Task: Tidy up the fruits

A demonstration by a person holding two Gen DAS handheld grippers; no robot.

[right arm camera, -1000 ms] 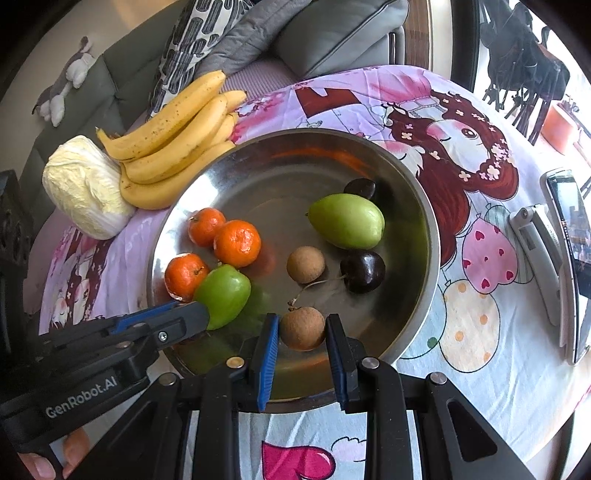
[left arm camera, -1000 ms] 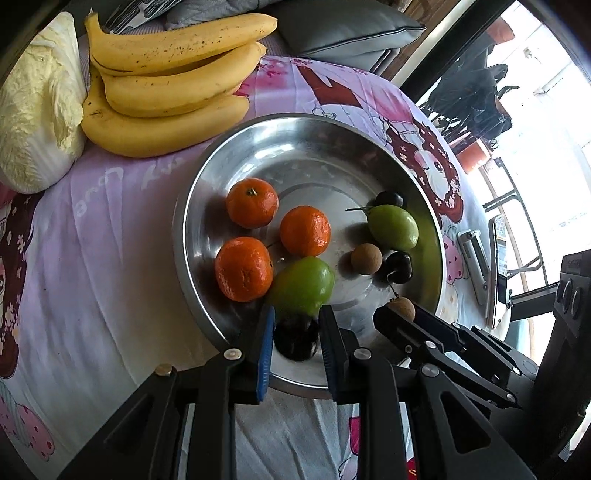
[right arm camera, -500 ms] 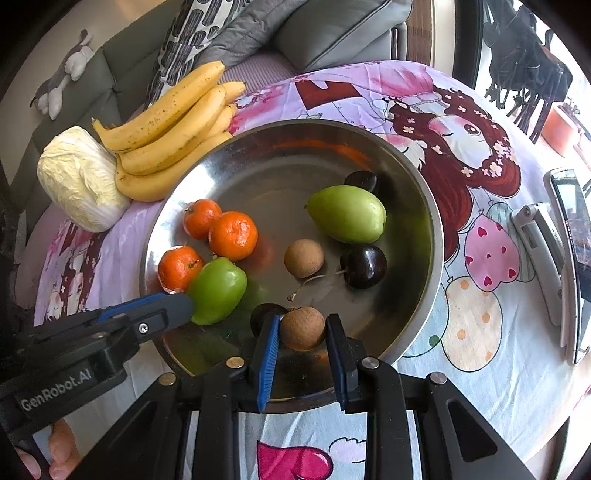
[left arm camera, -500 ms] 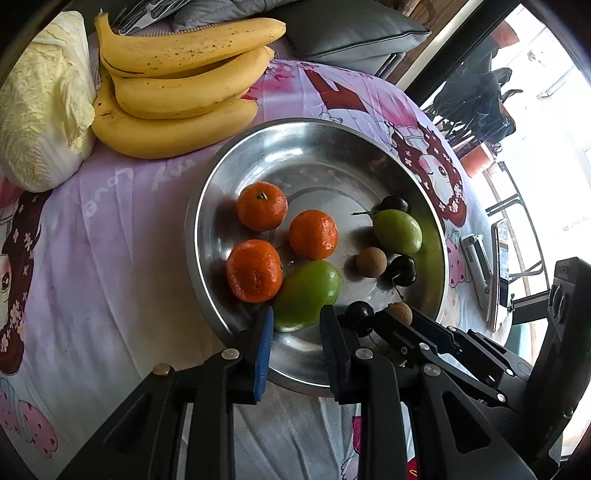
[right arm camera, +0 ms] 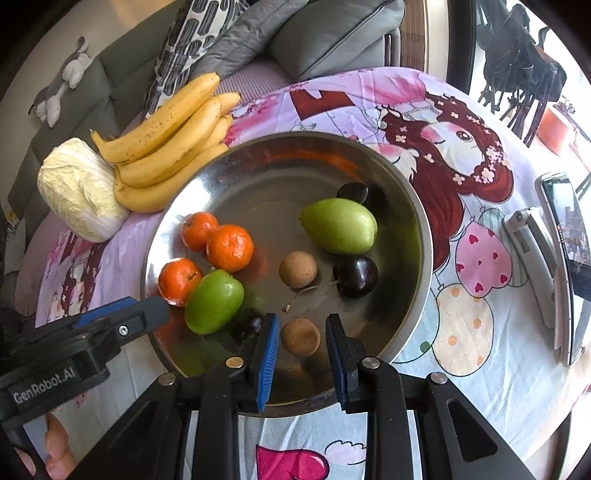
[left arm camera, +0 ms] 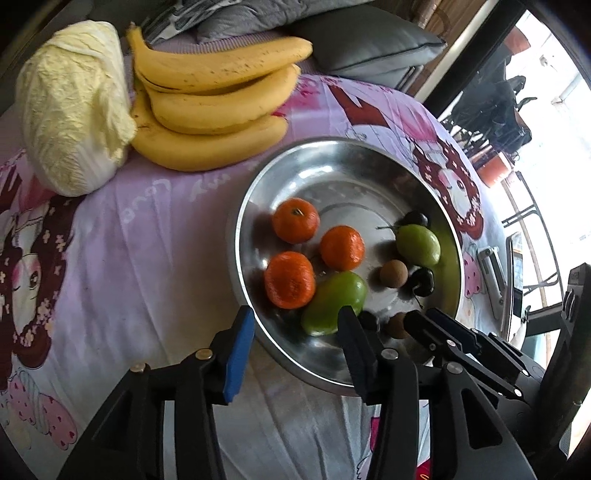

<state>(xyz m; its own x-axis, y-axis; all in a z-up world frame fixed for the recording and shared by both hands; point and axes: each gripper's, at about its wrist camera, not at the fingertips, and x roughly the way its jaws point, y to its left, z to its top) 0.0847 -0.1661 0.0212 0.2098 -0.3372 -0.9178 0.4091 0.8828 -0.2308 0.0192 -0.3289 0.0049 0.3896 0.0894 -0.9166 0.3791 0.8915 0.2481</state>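
A steel bowl [left arm camera: 238, 236] [right arm camera: 295, 139] holds three tangerines [left arm camera: 295, 220], two green fruits [left arm camera: 334, 302] [right arm camera: 340, 225], dark cherries and brown longans. My left gripper [left arm camera: 295, 326] hangs over the bowl's near rim. Its jaws are opening and nothing is between them. A dark cherry [left arm camera: 369, 320] [right arm camera: 247, 326] lies in the bowl just right of its right finger. My right gripper [right arm camera: 301, 332] is shut on a brown longan [right arm camera: 300, 336] low over the bowl's near side. A second longan [right arm camera: 297, 268] and a stemmed cherry [right arm camera: 355, 276] lie behind it.
A bunch of bananas [left arm camera: 214, 99] [right arm camera: 166, 147] and a pale cabbage [left arm camera: 70, 122] [right arm camera: 77, 188] lie on the pink cartoon cloth left of the bowl. A phone on a stand [right arm camera: 565, 258] lies at the right. Grey cushions [right arm camera: 314, 33] are behind.
My left gripper let go of the dark cherry, which now lies in the bowl. Its jaws have since spread and it has drawn back toward the rim. The right gripper has not moved.
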